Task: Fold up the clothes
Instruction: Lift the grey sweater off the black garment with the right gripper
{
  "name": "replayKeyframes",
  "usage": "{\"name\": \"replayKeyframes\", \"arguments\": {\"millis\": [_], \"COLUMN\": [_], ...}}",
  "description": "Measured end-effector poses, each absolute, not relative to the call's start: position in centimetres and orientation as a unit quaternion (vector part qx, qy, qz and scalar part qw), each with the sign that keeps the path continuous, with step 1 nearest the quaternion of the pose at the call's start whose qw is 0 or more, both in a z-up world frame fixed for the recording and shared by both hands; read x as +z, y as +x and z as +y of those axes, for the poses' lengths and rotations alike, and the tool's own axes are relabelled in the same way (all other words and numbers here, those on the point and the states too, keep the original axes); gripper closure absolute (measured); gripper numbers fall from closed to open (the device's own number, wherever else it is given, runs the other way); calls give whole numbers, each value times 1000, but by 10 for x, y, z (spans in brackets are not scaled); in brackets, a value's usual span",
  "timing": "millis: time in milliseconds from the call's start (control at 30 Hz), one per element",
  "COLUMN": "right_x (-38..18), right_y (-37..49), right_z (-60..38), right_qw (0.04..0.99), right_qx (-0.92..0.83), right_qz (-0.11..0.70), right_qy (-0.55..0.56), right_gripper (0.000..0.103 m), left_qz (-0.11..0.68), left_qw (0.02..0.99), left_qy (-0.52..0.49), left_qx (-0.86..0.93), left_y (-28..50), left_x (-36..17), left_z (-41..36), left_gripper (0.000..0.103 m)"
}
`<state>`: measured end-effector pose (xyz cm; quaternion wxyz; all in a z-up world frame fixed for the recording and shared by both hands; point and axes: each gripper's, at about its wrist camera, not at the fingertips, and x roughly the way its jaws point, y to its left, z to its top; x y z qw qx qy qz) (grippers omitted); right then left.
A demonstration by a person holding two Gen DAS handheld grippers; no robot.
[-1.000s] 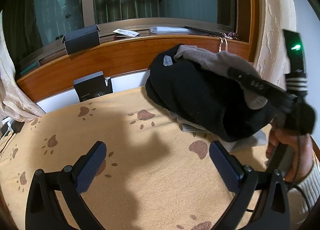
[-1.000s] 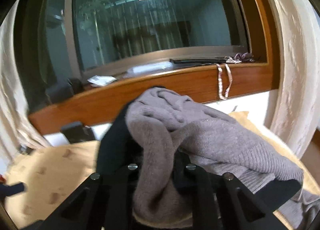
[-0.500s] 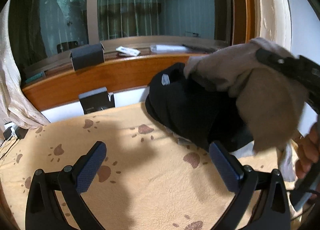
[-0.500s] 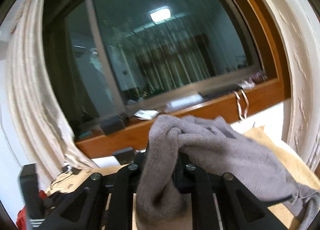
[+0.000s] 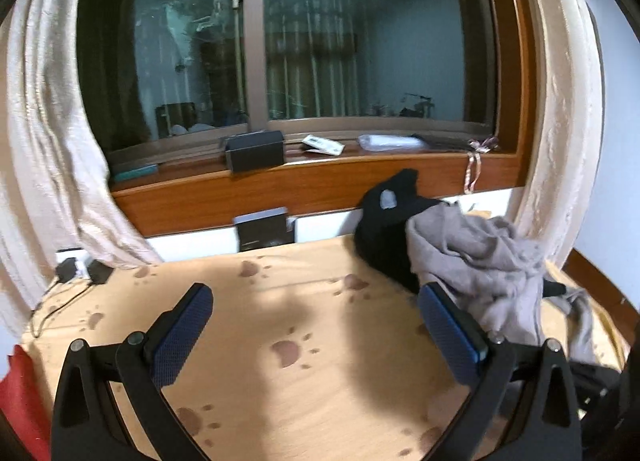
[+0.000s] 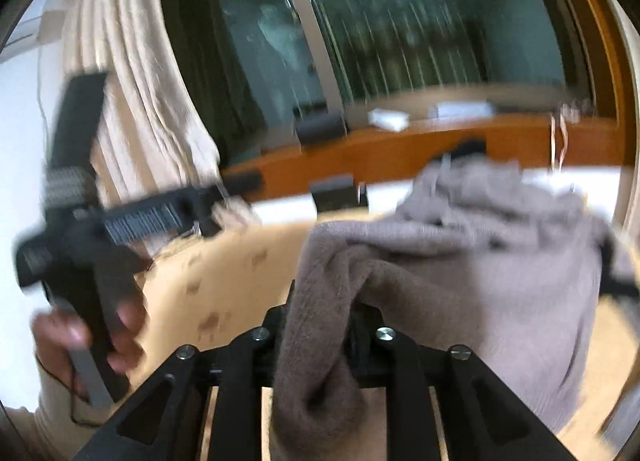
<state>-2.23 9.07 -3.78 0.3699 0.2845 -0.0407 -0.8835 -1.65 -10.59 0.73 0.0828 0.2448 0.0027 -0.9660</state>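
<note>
A grey-brown knitted sweater (image 6: 460, 261) hangs bunched from my right gripper (image 6: 320, 325), which is shut on a thick fold of it; the fingertips are buried in the cloth. In the left wrist view the same sweater (image 5: 480, 257) droops at the right over the orange paw-print blanket (image 5: 280, 321), in front of a black garment (image 5: 384, 229) heaped by the wall. My left gripper (image 5: 316, 321) stands open above the blanket with nothing between its blue pads. It shows from the side in the right wrist view (image 6: 192, 201), held by a hand (image 6: 80, 337).
A wooden window sill (image 5: 320, 177) carries a black box (image 5: 254, 151), a white remote and papers. Another dark box (image 5: 264, 229) leans on the wall below. Cream curtains (image 5: 52, 141) hang at both sides. Chargers and cables (image 5: 76, 273) lie at the blanket's left edge.
My right gripper has carried the sweater up off the black garment and leftward toward the blanket's middle. The left gripper has drawn back and tilted up, staying open.
</note>
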Motion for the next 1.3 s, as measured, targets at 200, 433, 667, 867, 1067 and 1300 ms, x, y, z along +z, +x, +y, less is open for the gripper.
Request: {"name": "replayKeyframes", "arguments": {"millis": [200,433,667,867,1067,1300], "right_x": [-64,-59,-34,-39,-62,-69], "right_y": [-22,-7,-21,-57,-113,-129], "right_z": [98,122,146,119,113,107], "right_qw": [352,339,260,274,262,245], "right_qx": [-879,-893,-945,-932,-920,-922], "right_qz": [-35,-8,63,157,150,138], "right_qy": [320,297,186,178,249,265], "right_gripper": [45,25,26,53,70,83], "left_qz": [9,-16,-20,-23,-30,-31], "left_qw": [79,63,55,49,50,54], "left_qy": [282,291,303,310,318,331], "left_qx": [-956,-955,-951,-949,-946,-942], "left_y": [-17,-20,-24,-26,-30,-36], "left_x": [-16,-23,-30,-33,-38,-46], "left_z": [-112,-96,-91,-86,-84,-85], "left_gripper": [0,0,0,0,0,0]}}
